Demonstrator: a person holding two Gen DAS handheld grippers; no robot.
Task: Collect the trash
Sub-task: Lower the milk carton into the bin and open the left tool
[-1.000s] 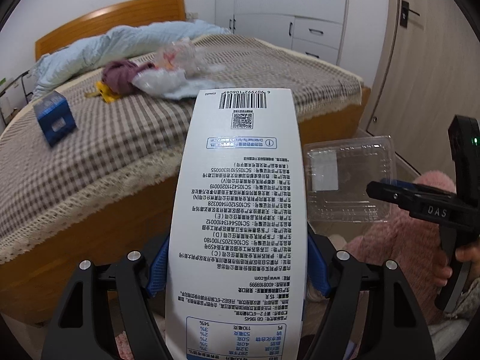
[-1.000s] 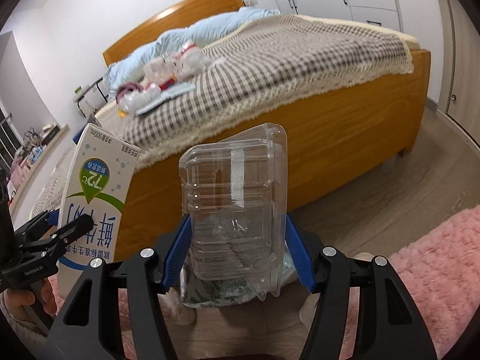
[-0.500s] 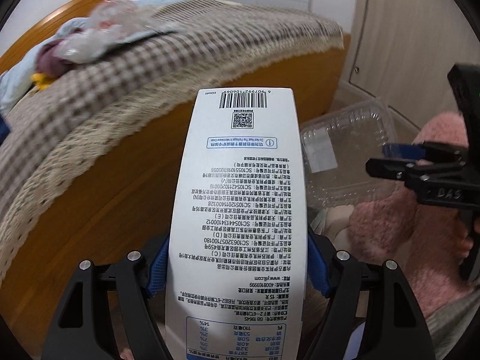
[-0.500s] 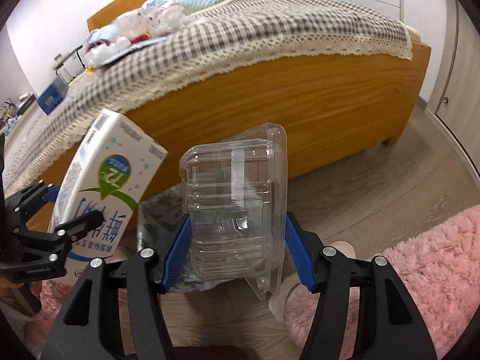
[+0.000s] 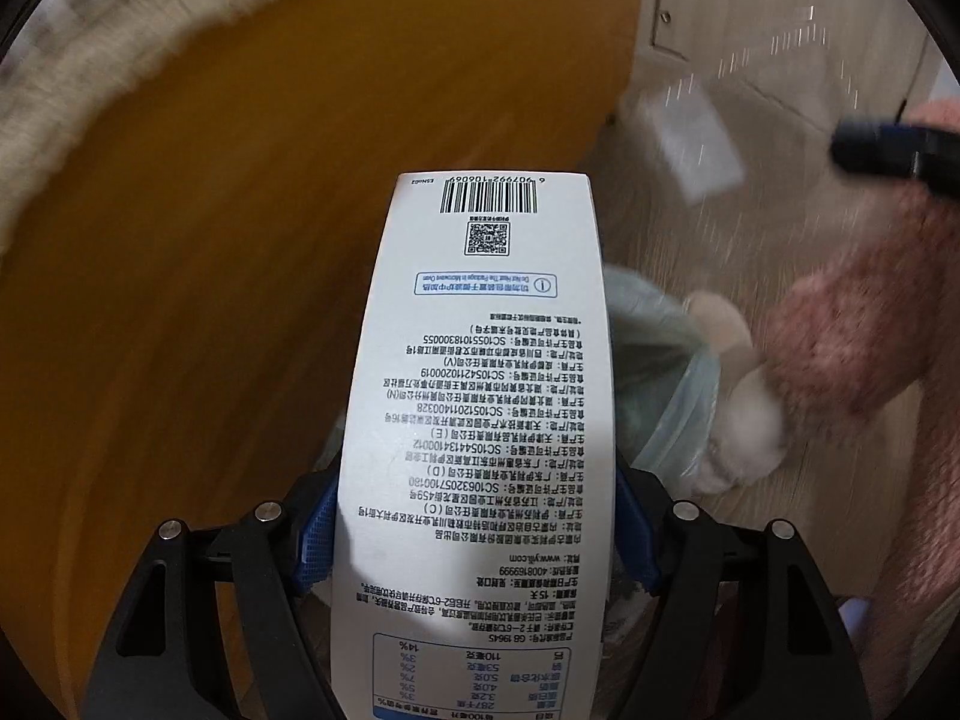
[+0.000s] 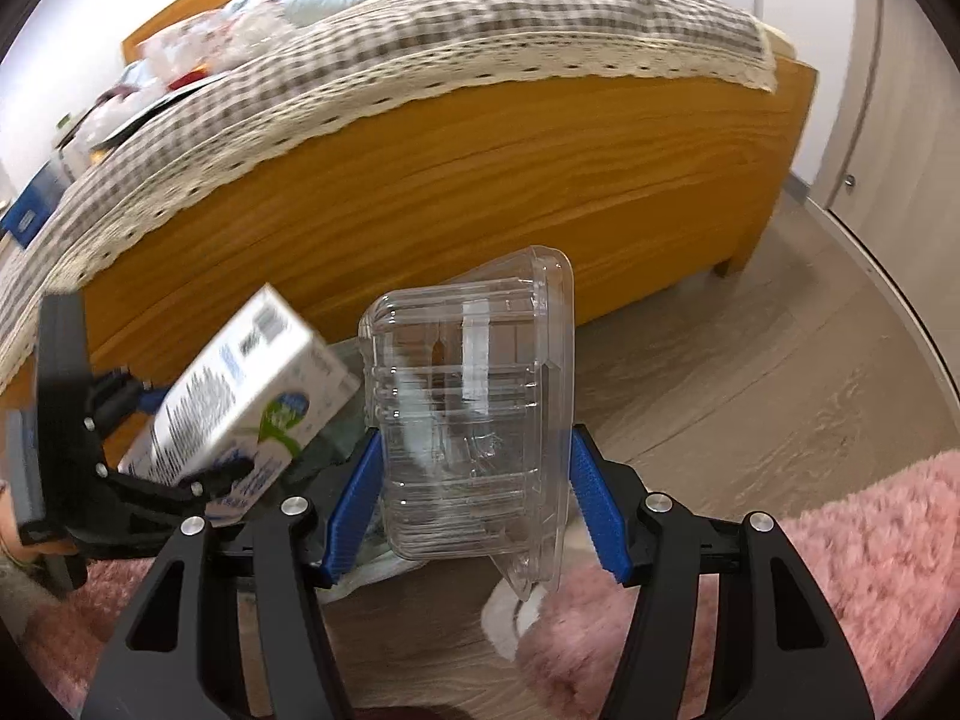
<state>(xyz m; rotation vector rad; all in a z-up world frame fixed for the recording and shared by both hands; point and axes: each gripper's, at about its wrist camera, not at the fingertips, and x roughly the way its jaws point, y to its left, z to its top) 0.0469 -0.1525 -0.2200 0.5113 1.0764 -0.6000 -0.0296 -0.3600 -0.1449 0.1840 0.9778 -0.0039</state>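
Note:
My left gripper [image 5: 474, 531] is shut on a white milk carton [image 5: 480, 408] and tips it downward; the carton also shows in the right wrist view [image 6: 240, 396], held by the left gripper [image 6: 174, 474]. Below the carton lies a pale green trash bag [image 5: 666, 372], partly hidden behind it. My right gripper [image 6: 474, 516] is shut on a clear plastic clamshell box [image 6: 474, 408], held upright above the floor. The box appears blurred in the left wrist view [image 5: 690, 144].
The wooden bed frame [image 6: 480, 180] with a checked cover [image 6: 420, 42] stands close ahead, with more wrappers [image 6: 198, 48] and a blue box [image 6: 27, 213] on it. A pink fluffy rug [image 6: 840, 552] lies on the wood floor [image 6: 750, 372].
Both grippers have moved down toward the floor beside the bed. The left gripper has tilted the carton downward over the bag. The bed top has left the left view.

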